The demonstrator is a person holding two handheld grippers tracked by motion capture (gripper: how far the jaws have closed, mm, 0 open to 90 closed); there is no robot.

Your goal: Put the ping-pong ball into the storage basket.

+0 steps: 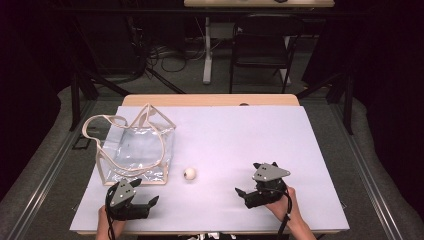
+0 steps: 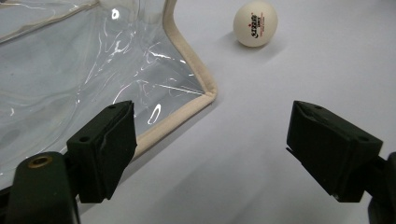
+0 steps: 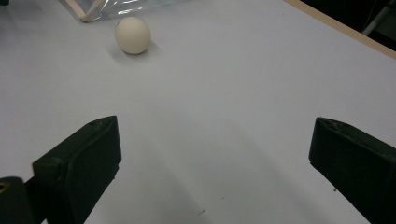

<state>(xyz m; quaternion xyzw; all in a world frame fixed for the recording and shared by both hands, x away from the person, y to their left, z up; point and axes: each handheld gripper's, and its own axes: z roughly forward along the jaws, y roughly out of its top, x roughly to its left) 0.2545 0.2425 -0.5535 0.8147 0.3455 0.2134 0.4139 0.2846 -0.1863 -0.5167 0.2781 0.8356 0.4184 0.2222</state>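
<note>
**Grippers open and empty; ball free on the table beside the bag**

The right gripper (image 1: pixel 245 192) sits at the lower right of the high view with its jaws spread wide and nothing between them. The left gripper (image 1: pixel 152 201), at the lower left, is likewise wide open and empty. In its own view, its left-hand jaw lies over the cream-edged corner of the clear bag (image 2: pixel 70 70); contact cannot be confirmed.

The ball (image 1: pixel 189 173) rests on the white table cover (image 1: pixel 240 135) just below the centre of the high view, just beside the bag's (image 1: pixel 135 150) lower right corner and apart from it. In the right gripper view the ball (image 3: pixel 133 35) lies at the upper left, well ahead of the jaws. In the left gripper view the ball (image 2: pixel 255 23) is at the top, right of centre, showing red print.

Assessment: the likely step is picking up the ball, probably for placing in the bag.

- Swing the right gripper toward the upper left of its own view until the ball is centred between the jaws.
- Keep the jaws low and level with the ball's middle; it will roll if nudged off-centre.
- Close gently: the shell is light and smooth, and may squirt out.
- The bag lies flat and limp; the left gripper should take the rim or a handle (image 1: pixel 100 125) to hold the mouth open.
</note>
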